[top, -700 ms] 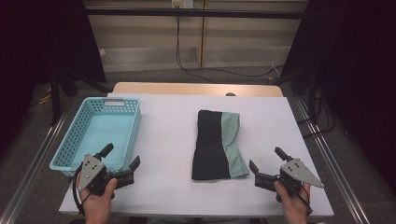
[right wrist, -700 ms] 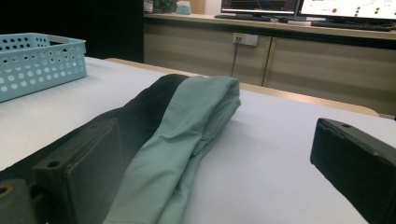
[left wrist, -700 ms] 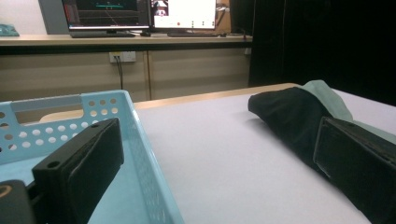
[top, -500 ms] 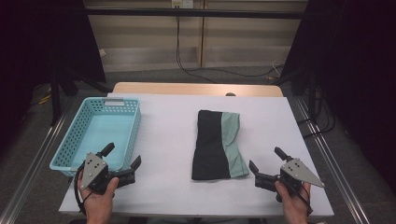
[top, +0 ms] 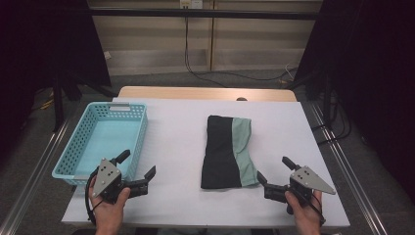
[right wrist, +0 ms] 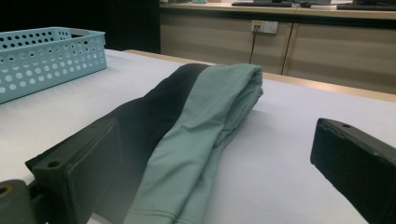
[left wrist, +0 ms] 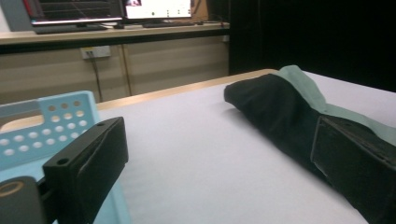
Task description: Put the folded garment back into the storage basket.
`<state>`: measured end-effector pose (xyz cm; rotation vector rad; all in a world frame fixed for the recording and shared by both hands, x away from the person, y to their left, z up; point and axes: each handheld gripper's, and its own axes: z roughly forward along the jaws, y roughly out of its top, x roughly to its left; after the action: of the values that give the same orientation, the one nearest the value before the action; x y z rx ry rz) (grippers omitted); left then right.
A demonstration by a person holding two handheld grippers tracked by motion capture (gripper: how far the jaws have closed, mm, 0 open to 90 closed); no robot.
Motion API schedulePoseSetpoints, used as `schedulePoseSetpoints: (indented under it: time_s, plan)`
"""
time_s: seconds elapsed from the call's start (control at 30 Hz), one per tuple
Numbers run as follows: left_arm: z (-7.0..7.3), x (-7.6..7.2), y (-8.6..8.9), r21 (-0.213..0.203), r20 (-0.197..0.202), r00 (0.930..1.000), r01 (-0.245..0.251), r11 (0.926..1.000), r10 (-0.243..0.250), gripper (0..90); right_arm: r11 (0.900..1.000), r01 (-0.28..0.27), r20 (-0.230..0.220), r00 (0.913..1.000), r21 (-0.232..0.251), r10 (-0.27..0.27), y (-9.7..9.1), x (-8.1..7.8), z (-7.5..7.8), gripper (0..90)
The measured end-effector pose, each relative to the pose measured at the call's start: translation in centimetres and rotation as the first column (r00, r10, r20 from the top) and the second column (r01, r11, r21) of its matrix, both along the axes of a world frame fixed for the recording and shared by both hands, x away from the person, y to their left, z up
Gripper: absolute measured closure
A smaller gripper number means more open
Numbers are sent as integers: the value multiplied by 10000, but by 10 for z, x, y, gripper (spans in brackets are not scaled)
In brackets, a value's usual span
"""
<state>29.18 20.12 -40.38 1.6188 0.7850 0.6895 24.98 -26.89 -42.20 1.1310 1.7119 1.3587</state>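
A folded garment (top: 227, 152), black with a pale green panel, lies on the white table (top: 181, 132) right of centre. A light blue perforated basket (top: 105, 142) stands at the left with nothing in it. My left gripper (top: 138, 163) is held low near the front edge, just off the basket's near right corner, open and holding nothing. My right gripper (top: 273, 168) is open beside the garment's near right corner, apart from it. The left gripper view has the garment (left wrist: 275, 102) at the right and the basket (left wrist: 42, 126) at the left. The right gripper view has the garment (right wrist: 201, 107) straight ahead of the spread jaws.
A wooden strip (top: 205, 93) runs along the table's far edge. Metal rails (top: 342, 161) flank both sides of the table. Cables (top: 195, 63) lie on the floor behind. White tabletop stretches between the basket (right wrist: 42, 56) and the garment.
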Motion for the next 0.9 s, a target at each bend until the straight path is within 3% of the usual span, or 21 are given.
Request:
schedulePoseSetpoints:
  time_s: [0.1, 0.13, 0.17, 0.3, 0.37, 0.43, 0.53, 0.57, 0.67, 0.8, 0.83, 0.9]
  plan:
    - [0, 2, -3, -160, -237, 9995, 197, 9997, -200, 56, 9999, -108, -36, 9999, 2, 108, 2, 1, 0, 14]
    - [1, 4, -5, 186, -287, 9993, 241, 9995, -235, 58, 9999, -118, -86, 9999, -18, 118, 3, 1, -1, 14]
    - [2, 5, -8, -17, -361, 9990, 282, 9996, -282, 58, 9999, -150, -140, 9998, -4, 150, 3, 1, -1, 14]
    - [4, 7, -14, -1, -477, 9968, 638, 9980, -638, 56, 9999, -136, -276, 9995, -71, 134, 4, 1, -2, 8]
    - [7, 12, -22, 66, -570, 9910, 1218, 9925, -1212, 56, 9997, -230, -369, 9991, -129, 225, 5, 1, -3, 0]
    - [8, 16, -28, 263, -502, 9884, 1449, 9891, -1435, 56, 9997, -233, -495, 9985, -53, 230, 7, 1, -3, 3]
    - [8, 18, -34, 104, -487, 9856, 1626, 9866, -1619, 56, 9999, -150, -536, 9985, -57, 147, 10, 0, -1, 2]
    - [8, 20, -38, 269, -430, 9815, 1876, 9819, -1863, 57, 9998, -202, -534, 9984, -22, 200, 11, -1, -1, 3]
    - [7, 22, -43, 450, -399, 9804, 1947, 9798, -1929, 56, 9997, -198, -508, 9985, -145, 190, 11, -2, 0, 13]
    - [8, 27, -53, 501, -453, 9748, 2205, 9741, -2184, 56, 9986, -470, -946, 9945, -249, 445, 11, 1, 0, 33]
    - [7, 28, -56, 242, -437, 9737, 2246, 9742, -2234, 56, 9985, -504, -1074, 9931, -203, 480, 12, 2, 0, 34]
    - [7, 34, -60, 494, -612, 9676, 2479, 9675, -2448, 56, 9977, -652, -1269, 9899, -175, 624, 12, 5, 1, 34]
